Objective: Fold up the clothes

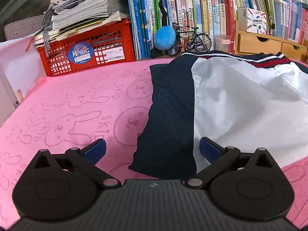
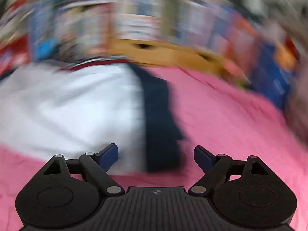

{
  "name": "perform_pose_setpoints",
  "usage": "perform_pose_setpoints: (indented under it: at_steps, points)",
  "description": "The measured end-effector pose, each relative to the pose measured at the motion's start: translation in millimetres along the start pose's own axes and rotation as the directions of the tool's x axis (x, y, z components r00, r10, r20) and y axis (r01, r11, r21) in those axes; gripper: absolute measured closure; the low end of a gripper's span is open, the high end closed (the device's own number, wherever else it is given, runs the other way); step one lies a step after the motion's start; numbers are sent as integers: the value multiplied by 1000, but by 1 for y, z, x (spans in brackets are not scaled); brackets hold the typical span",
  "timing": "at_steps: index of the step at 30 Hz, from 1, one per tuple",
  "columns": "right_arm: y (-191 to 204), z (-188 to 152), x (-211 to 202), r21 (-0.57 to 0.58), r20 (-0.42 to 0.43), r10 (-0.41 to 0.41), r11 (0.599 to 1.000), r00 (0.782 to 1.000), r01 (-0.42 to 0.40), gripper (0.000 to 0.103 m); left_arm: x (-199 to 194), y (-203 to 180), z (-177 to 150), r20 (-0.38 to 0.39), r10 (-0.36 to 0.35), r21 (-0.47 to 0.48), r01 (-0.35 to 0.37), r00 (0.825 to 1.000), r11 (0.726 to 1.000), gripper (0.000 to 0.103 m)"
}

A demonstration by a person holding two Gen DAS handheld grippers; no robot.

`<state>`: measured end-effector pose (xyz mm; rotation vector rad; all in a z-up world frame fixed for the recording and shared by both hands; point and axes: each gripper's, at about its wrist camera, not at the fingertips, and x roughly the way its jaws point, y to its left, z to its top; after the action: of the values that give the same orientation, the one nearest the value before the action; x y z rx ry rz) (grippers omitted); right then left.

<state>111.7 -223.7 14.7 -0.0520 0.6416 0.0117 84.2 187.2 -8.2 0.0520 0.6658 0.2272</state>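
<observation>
Left wrist view: left hand-held gripper (image 1: 152, 150) wide open, nothing between its blue pads (image 1: 95, 151), low over the near edge of a folded garment (image 1: 227, 107). Garment white in the middle with a dark navy side panel (image 1: 169, 115), flat on a pink towel (image 1: 77, 115) with bunny drawings. Navy panel straight ahead of the gap between the fingers; one pad over pink towel, the other over white cloth. Red and navy striped trim (image 1: 269, 60) at the far edge of the garment. Behind the towel, a red crate (image 1: 86, 46) with a stack of papers (image 1: 86, 9) on top. Beside it, rows of books (image 1: 192, 15), a blue plush ball (image 1: 165, 37), a small toy bicycle (image 1: 189, 39) and wooden drawers (image 1: 265, 42).

Right wrist view: very blurry. Right hand-held gripper (image 2: 156, 156) also wide open and empty. Same garment (image 2: 73, 105) ahead and to the left on the pink towel (image 2: 231, 125), navy panel (image 2: 161, 119) on its right side, just past the fingers. Wooden drawers (image 2: 163, 52) a smear behind; everything else too blurred to tell.
</observation>
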Motion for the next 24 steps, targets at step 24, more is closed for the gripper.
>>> perform_pose_setpoints:
  at_steps: [24]
  points:
    - [134, 39, 19, -46, 67, 256, 966, 964, -254, 29, 3, 5, -2, -17, -40, -47, 39, 999, 998, 0]
